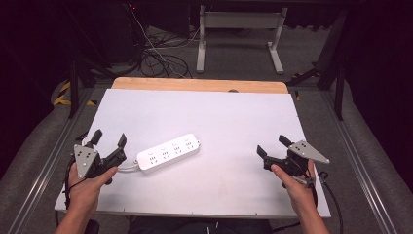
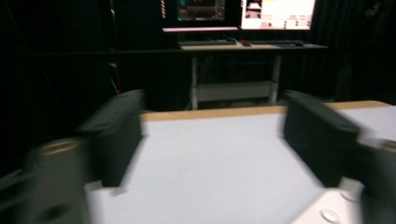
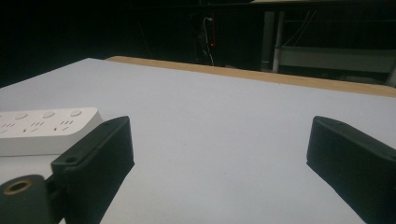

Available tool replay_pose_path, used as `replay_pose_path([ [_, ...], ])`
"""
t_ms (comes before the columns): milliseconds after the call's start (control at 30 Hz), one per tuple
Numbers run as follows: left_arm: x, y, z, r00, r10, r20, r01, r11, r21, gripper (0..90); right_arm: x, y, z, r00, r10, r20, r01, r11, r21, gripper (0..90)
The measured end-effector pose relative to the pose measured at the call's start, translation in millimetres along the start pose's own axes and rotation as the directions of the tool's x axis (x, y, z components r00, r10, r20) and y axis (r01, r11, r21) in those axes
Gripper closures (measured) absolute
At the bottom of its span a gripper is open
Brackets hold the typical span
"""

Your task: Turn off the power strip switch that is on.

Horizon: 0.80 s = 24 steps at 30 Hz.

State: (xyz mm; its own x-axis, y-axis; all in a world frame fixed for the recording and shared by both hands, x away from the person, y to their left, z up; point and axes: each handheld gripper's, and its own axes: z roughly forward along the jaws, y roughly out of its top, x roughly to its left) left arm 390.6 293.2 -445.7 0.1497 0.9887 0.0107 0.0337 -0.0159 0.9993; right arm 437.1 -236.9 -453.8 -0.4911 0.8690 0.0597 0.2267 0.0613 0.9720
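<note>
From the high view, a white-topped counter (image 1: 234,122) with a wooden far edge stands in a dark room and bears a white plastic power strip (image 1: 168,152) left of centre. The left gripper (image 1: 108,141) is just beside the strip's near end and the right gripper (image 1: 272,146) well apart from it, each with jaws apart. The left gripper view is blurred, jaws apart over bare counter; the right gripper view shows spread jaws low over the counter, strip at left.

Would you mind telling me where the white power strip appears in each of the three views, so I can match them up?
High view: the power strip lies left of centre on the white table, beside the left tool.
Left gripper view: a blurred white corner at bottom right, probably the strip.
Right gripper view: at the left edge, behind the left jaw.
Shared landmark: the table's wooden far edge.
</note>
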Motion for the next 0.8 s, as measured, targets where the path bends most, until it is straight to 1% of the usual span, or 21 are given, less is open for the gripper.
replay_pose_path([
  [33,-0.5,1.5,-0.5,0.9998,-0.015,0.016,0.015,0.9997,0.019,31.5,0.0,0.0,0.0,1.0,0.0,0.0,0.0,1.0,0.0,7.9],
  [67,-0.6,3.4,-1.1,0.9978,-0.039,0.055,0.036,0.9982,0.048,48.0,0.0,0.1,-0.5,1.0,-0.001,0.001,0.001,1.0,-0.002,8.1],
  [100,-0.4,5.4,-1.1,0.9933,-0.063,0.097,0.056,0.9954,0.078,51.5,0.0,0.2,-0.9,1.0,0.0,0.002,0.0,1.0,-0.001,8.1],
  [133,0.6,8.6,0.3,0.9759,-0.104,0.192,0.077,0.9863,0.146,55.2,-0.1,0.1,-1.1,1.0,0.002,0.001,-0.002,1.0,-0.004,8.2],
  [167,0.7,9.4,0.7,0.9703,-0.104,0.218,0.065,0.9817,0.179,57.8,-0.2,0.1,-1.2,1.0,0.003,0.001,-0.003,1.0,-0.005,8.3],
  [200,0.7,9.4,0.7,0.9703,-0.104,0.218,0.065,0.9817,0.179,60.1,-0.5,0.1,-1.3,1.0,0.003,0.0,-0.003,1.0,-0.005,8.6],
  [233,0.0,9.2,1.4,0.9686,-0.099,0.228,0.055,0.9794,0.194,63.6,-0.9,0.1,-1.4,1.0,0.004,0.0,-0.004,1.0,-0.005,9.0],
  [267,0.4,9.8,1.5,0.9644,-0.097,0.246,0.043,0.9752,0.217,66.9,-1.0,0.2,-1.4,1.0,0.006,0.0,-0.006,1.0,-0.007,9.1],
  [300,0.4,9.8,1.5,0.9644,-0.097,0.246,0.043,0.9752,0.217,70.8,-1.2,0.4,-1.5,1.0,0.008,-0.001,-0.008,1.0,-0.008,9.2],
  [367,1.0,11.5,0.1,0.9592,-0.119,0.256,0.06,0.9719,0.228,79.2,-1.2,0.7,-1.6,1.0,0.009,0.0,-0.009,1.0,-0.009,9.4],
  [433,2.0,13.6,-1.6,0.9529,-0.146,0.266,0.079,0.9659,0.246,84.9,-1.2,0.7,-1.6,0.9999,0.011,0.0,-0.011,1.0,-0.009,9.5],
  [467,2.6,14.4,-2.5,0.9519,-0.148,0.268,0.079,0.9643,0.253,87.0,-1.3,0.6,-1.5,0.9999,0.011,-0.001,-0.011,1.0,-0.009,9.5],
  [533,2.7,14.9,-3.6,0.9543,-0.134,0.267,0.066,0.9659,0.251,89.9,-1.2,0.6,-1.7,0.9999,0.011,-0.001,-0.011,1.0,-0.009,9.4],
  [567,3.7,14.0,-3.4,0.9557,-0.11,0.273,0.042,0.969,0.243,90.0,-1.2,0.6,-1.8,1.0,0.009,0.0,-0.009,1.0,-0.008,9.5],
  [600,3.8,13.3,-3.1,0.956,-0.09,0.279,0.02,0.9697,0.243,90.0,-1.2,0.5,-2.1,0.9999,0.01,0.0,-0.01,1.0,-0.009,9.6],
  [633,3.8,13.3,-3.1,0.956,-0.09,0.279,0.02,0.9697,0.243,90.0,-1.1,0.6,-2.4,0.9999,0.01,0.002,-0.01,1.0,-0.009,9.7],
  [667,3.6,12.8,-2.5,0.9557,-0.067,0.287,-0.006,0.9685,0.249,90.0,-1.1,0.6,-2.7,0.9999,0.011,0.003,-0.011,1.0,-0.009,9.6],
  [700,2.5,12.8,-1.4,0.9563,-0.032,0.291,-0.042,0.9689,0.244,90.0,-1.2,0.6,-3.0,0.9999,0.012,0.004,-0.012,1.0,-0.009,9.6],
  [733,2.5,12.8,-1.4,0.9563,-0.032,0.291,-0.042,0.9689,0.244,90.0,-1.3,0.4,-3.1,0.9999,0.013,0.004,-0.013,1.0,-0.01,9.6],
  [767,2.0,12.9,-0.7,0.956,-0.017,0.293,-0.054,0.9709,0.233,90.0,-1.4,0.2,-3.3,0.9999,0.013,0.005,-0.012,1.0,-0.008,9.7],
  [800,1.3,13.2,0.4,0.9567,-0.007,0.291,-0.063,0.9706,0.232,90.0,-1.4,0.0,-3.5,0.9999,0.013,0.005,-0.013,1.0,-0.007,9.7],
])
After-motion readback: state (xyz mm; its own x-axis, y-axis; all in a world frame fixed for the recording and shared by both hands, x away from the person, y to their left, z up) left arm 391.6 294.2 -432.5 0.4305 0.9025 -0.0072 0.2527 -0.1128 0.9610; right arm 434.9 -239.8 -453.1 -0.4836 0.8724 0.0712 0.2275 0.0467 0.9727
